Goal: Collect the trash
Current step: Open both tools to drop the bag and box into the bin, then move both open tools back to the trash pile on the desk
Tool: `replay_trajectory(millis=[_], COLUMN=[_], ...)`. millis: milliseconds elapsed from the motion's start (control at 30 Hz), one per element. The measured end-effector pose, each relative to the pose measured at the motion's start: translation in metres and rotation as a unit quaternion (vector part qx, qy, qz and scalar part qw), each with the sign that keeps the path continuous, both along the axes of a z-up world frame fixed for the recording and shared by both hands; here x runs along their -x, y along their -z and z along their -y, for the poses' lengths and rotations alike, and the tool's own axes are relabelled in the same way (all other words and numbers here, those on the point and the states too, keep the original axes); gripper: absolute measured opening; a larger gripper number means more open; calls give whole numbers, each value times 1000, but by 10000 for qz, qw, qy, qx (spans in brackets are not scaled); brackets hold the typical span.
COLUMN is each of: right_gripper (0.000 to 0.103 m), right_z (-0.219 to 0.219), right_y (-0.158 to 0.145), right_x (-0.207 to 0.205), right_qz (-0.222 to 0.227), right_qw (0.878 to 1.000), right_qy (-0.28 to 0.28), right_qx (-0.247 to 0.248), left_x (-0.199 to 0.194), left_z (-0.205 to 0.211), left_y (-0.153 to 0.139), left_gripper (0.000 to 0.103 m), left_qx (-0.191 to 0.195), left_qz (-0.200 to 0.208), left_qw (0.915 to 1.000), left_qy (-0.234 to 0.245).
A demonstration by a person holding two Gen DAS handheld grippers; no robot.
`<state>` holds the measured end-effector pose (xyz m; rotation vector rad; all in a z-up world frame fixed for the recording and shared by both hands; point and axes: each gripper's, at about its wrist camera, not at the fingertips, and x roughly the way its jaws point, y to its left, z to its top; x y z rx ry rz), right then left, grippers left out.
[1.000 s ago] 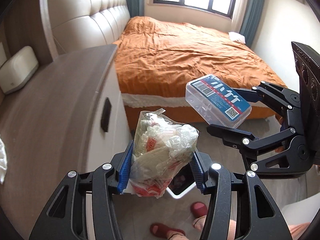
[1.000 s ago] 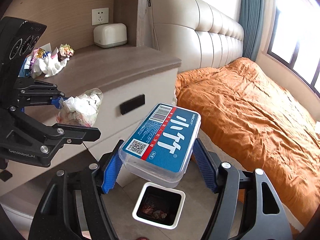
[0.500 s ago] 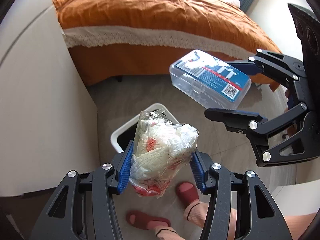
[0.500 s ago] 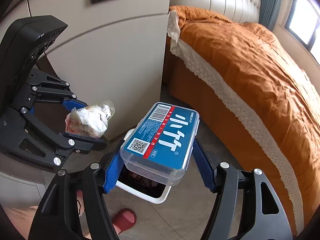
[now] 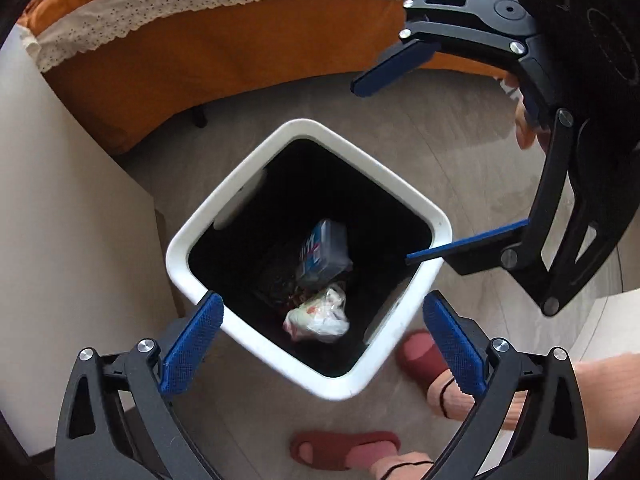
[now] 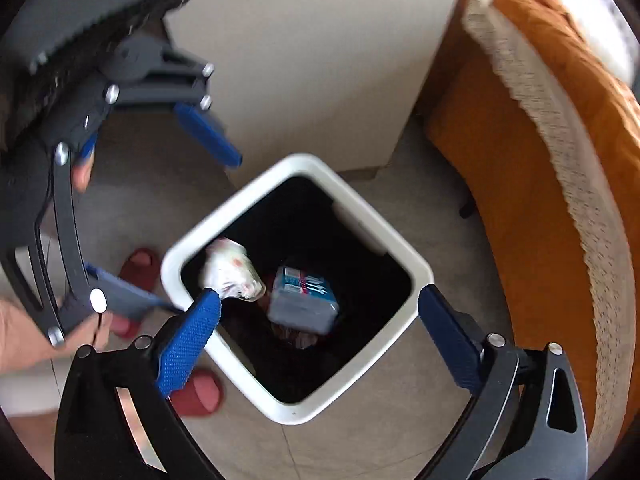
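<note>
A white square trash bin point(image 5: 416, 204) with a black inside stands on the floor below both grippers. The crumpled plastic bag of wrappers point(image 5: 318, 316) and the clear box with a blue label point(image 5: 324, 252) are inside the bin. My left gripper point(image 5: 320, 332) is open and empty above the bin's near corner. My right gripper point(image 6: 320, 324) is open and empty above the bin point(image 6: 400, 248); the bag point(image 6: 232, 270) and box point(image 6: 304, 298) show blurred inside it. The right gripper point(image 5: 436, 160) also shows in the left wrist view, open.
An orange bed point(image 5: 240, 44) with a lace edge stands behind the bin. A white cabinet side point(image 5: 60, 200) is at the left. The person's feet in red slippers point(image 5: 420, 354) stand beside the bin on the grey floor.
Both grippers tilted down over the bin and opened. The bag and the box dropped out of the jaws into the bin.
</note>
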<state>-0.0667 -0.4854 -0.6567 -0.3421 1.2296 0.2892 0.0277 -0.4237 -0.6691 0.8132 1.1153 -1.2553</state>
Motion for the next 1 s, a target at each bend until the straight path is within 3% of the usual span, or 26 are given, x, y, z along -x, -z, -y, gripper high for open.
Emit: replay_trajectory(millis=[167,467,700,1000], right_gripper=[98,98,98,98], right_z=[-2,-5,-7,-22], right_y=[5,-20,-65,-149], right_x=[-2,-4,-9,-13], right_qz=[-100,-59,2,247], right_qw=[9992,9991,9988,9987], right_qy=[-351,-375,-388,-326], right_qx=[155,206,289,296], left_x=[0,-4,-6,-11], left_z=[1,-12,-13,-26], left_y=[4,-26,-67,-146], left_gripper=[98,98,98,98], left_qx=[-60,29,212,448], left_qz=[111,159,264,489], left_qw=[9999,9998,9994,9975], left_qy=[105,62,-48,-226])
